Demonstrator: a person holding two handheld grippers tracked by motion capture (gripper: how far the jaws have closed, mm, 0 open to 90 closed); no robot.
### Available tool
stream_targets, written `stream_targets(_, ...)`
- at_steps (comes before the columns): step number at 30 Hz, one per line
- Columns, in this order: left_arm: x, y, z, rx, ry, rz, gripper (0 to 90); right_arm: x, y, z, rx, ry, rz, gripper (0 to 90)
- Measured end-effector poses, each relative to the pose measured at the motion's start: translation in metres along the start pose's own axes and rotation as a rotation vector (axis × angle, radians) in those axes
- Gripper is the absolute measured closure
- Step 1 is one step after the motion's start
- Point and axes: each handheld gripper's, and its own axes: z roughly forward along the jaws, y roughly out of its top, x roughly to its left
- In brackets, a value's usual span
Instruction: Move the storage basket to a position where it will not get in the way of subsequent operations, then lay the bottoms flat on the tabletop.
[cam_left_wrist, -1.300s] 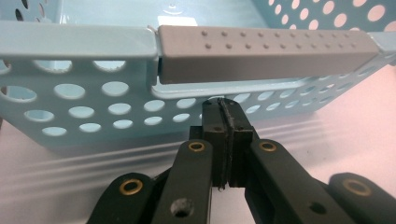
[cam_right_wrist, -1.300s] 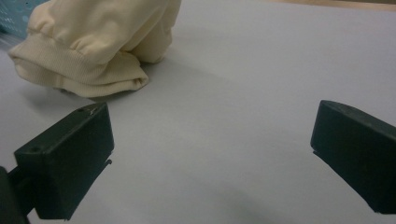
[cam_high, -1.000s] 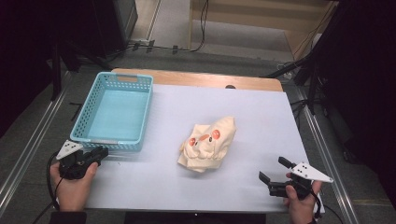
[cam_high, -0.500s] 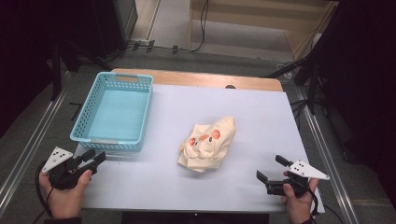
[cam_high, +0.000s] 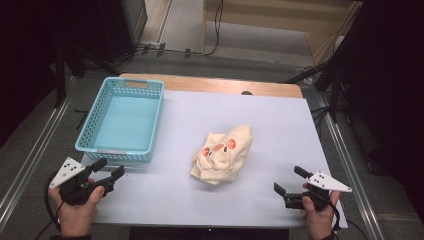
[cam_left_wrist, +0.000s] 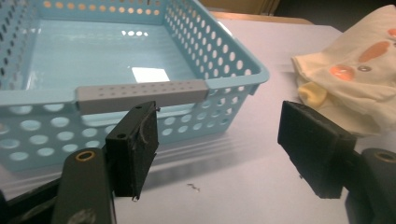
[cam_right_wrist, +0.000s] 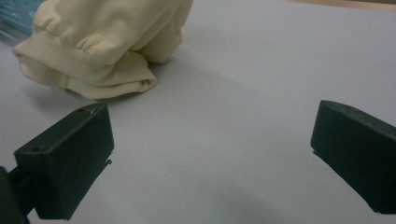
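Left claw (cam_high: 111, 169) just opening, empty; right claw (cam_high: 288, 180) wide, empty.

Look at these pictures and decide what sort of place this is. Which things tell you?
Probably a lab or recording workspace, not a home. A white-topped table stands on a bare floor with cables trailing across it, and hand-held tongs, left and right, are poised near a cream garment and blue basket.

Looks like a lab or recording studio: white-topped table with a wooden far edge (cam_high: 210, 85) set inside a metal rail frame (cam_high: 30, 155), black cables (cam_high: 215, 30) trailing over grey carpeted floor (cam_high: 250, 42), dark curtains (cam_high: 390, 75) and black stands (cam_high: 60, 75) around it.
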Motion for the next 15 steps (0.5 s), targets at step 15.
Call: stream_targets(15,-0.033,0.004,0.013,0.006,-0.095,0.056,8.3,0.0,0.0,0.0,-0.001,0.0,0.0,0.0)
